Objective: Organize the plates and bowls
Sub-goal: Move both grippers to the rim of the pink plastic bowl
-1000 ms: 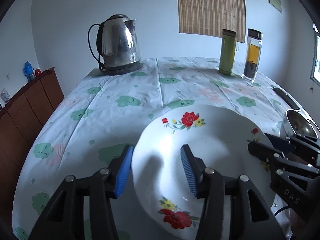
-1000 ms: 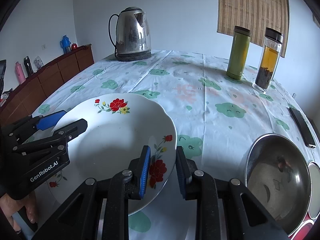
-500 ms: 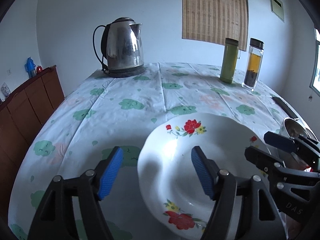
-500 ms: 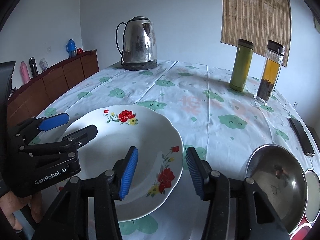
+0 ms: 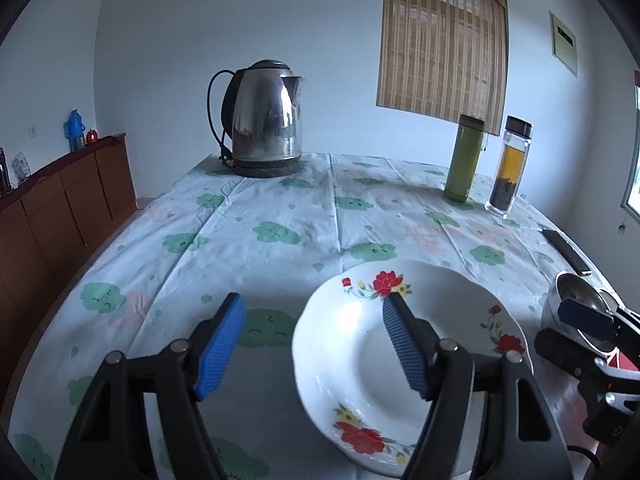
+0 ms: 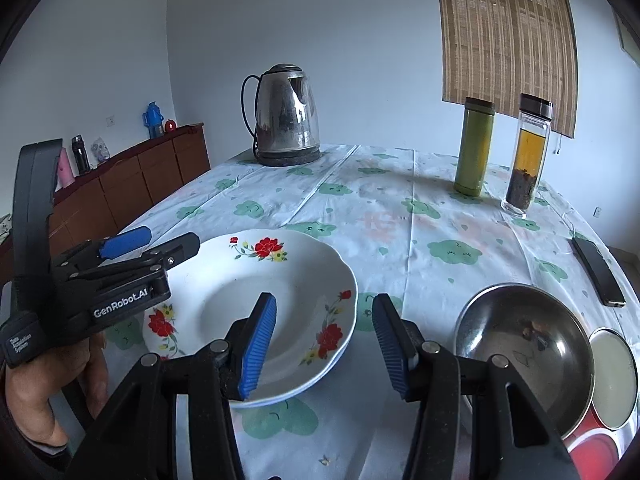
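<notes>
Both my tools are spread wide and hold nothing: my left gripper (image 5: 312,344) straddles the near-left rim of the white, red-flowered ceramic soup plate (image 6: 256,292), and my right gripper (image 6: 324,344) straddles its right rim. The plate sits flat on the cloud-print tablecloth (image 6: 400,216); a round stainless-steel bowl (image 6: 520,344) lies just right of it. I judge the plate stiff, glazed, slippery and breakable, best pinched across its broad rim. The left gripper's side reads "GenRobot.AI".
</notes>
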### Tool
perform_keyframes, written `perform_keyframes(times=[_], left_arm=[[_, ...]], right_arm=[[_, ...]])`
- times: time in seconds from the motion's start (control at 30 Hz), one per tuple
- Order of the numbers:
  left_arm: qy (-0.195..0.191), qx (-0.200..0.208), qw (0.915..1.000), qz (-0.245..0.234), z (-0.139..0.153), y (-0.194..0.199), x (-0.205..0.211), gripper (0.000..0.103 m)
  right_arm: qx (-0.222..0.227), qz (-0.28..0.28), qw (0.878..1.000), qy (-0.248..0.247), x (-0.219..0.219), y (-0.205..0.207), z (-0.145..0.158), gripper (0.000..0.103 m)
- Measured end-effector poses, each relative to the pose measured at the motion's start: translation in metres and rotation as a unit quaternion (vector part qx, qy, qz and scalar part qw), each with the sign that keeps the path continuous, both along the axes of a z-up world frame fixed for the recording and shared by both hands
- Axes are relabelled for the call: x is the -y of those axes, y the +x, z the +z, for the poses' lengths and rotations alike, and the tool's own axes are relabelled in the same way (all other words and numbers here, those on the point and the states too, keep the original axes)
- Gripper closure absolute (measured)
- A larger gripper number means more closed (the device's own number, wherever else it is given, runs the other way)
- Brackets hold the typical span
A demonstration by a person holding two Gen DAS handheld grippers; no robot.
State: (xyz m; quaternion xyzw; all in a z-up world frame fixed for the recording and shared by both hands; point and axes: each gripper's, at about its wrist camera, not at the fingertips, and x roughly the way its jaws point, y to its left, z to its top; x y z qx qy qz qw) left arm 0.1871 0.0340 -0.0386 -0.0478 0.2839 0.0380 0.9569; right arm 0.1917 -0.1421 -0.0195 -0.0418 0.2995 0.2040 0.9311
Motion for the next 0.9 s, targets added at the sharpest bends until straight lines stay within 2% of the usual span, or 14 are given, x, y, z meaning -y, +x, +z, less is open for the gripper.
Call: perform_keyframes(times=[0.2, 0.37, 0.67, 0.9], left_arm=[[-0.004, 0.025, 0.9992, -0.031, 0.026, -0.032, 0.028, 0.031], [-0.011, 0.025, 0.9957, -0.089, 0.032, -0.051, 0.077, 0.031], [-0.009, 0.014, 0.9795, -0.201, 0.034, -0.070, 0.177, 0.031], [-0.012, -0.015, 0.9661, -0.258, 0.023, -0.078, 0.228, 0.031]], right_arm=[[0.023, 0.002, 1.000, 0.017, 0.037, -0.041, 0.016, 0.051], [0.031, -0.019, 0.999, 0.015, 0.079, -0.071, 0.022, 0.051], [0.033, -0.079, 0.996, -0.004, 0.155, -0.106, 0.023, 0.051], [0.015, -0.136, 0.990, -0.013, 0.206, -0.110, 0.008, 0.051]])
